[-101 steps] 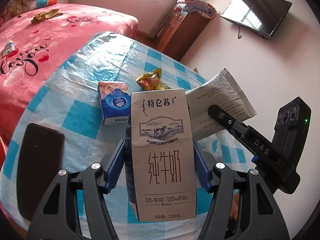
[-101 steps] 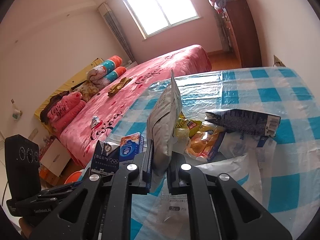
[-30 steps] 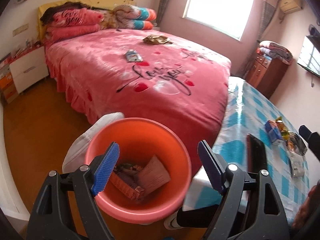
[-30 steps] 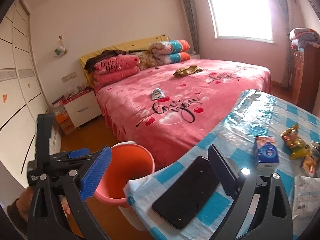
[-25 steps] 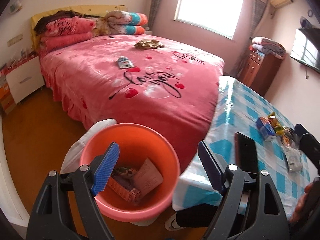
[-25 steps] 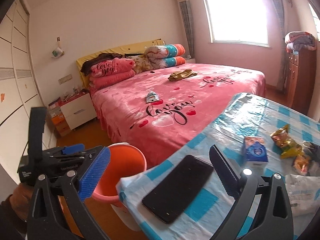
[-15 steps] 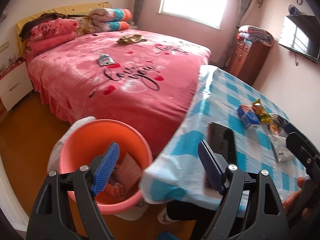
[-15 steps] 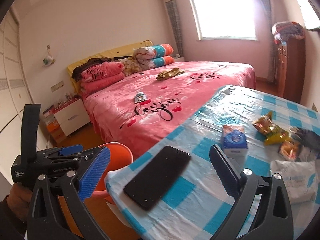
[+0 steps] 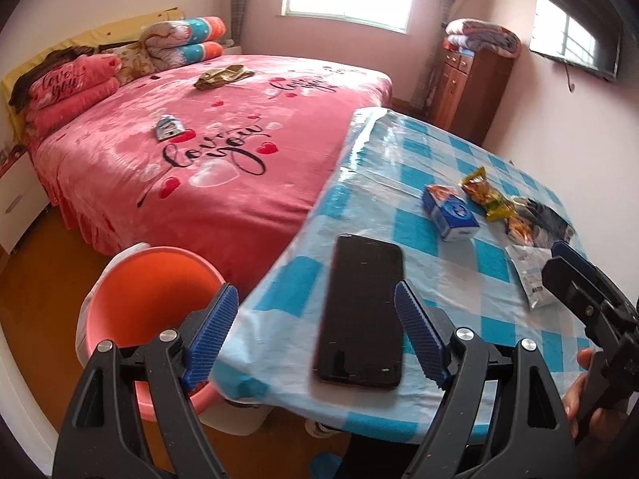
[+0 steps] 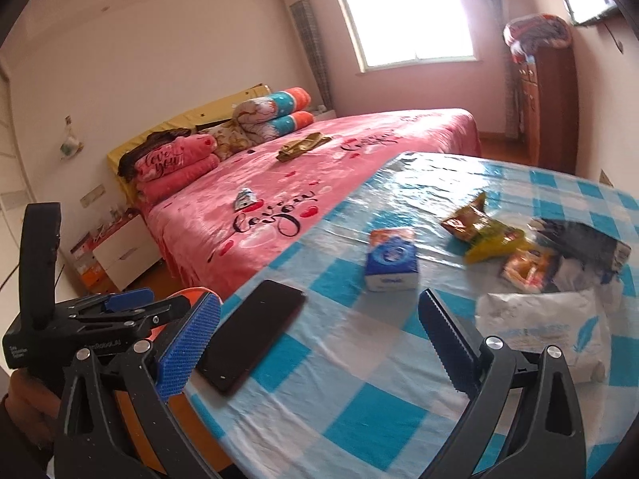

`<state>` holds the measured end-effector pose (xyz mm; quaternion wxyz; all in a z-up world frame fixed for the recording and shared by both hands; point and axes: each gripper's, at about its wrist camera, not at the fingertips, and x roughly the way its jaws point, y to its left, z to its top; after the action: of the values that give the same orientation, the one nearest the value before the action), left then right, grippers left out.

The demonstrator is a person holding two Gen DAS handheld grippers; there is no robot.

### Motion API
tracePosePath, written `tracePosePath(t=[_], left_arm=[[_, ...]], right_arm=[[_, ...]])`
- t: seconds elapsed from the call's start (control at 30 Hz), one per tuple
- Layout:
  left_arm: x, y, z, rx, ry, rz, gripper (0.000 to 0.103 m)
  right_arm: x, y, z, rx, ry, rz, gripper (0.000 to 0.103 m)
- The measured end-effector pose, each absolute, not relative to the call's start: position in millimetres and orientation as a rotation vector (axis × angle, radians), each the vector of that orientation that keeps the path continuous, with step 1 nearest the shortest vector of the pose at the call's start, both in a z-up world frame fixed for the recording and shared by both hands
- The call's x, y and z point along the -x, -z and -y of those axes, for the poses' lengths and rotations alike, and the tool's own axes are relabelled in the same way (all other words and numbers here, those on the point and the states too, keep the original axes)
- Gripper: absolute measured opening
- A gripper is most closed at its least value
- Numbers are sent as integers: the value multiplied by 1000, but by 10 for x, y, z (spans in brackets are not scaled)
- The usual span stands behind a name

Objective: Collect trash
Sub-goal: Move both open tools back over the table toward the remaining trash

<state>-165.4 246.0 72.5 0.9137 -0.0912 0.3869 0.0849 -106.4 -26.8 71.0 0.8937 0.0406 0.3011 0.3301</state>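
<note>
Gaping wide, empty: both ribbed blue jaws; crinkled wrappers on glossy checked tablecloth.

A phone lies on the counter near its front edge. Behind it sits a tissue pack, with snack wrappers to the pack's right and a flat pouch nearer the front. The bucket stands on the floor left of the counter, before the bed.
</note>
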Motion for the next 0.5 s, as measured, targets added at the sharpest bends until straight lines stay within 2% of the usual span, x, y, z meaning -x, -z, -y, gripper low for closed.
tracePosePath(t=[0.5], left_arm=[[1147,-736,-1739,126,-76,-846,82]], right_arm=[[750,-753,1348,-237,-487,-572,98]])
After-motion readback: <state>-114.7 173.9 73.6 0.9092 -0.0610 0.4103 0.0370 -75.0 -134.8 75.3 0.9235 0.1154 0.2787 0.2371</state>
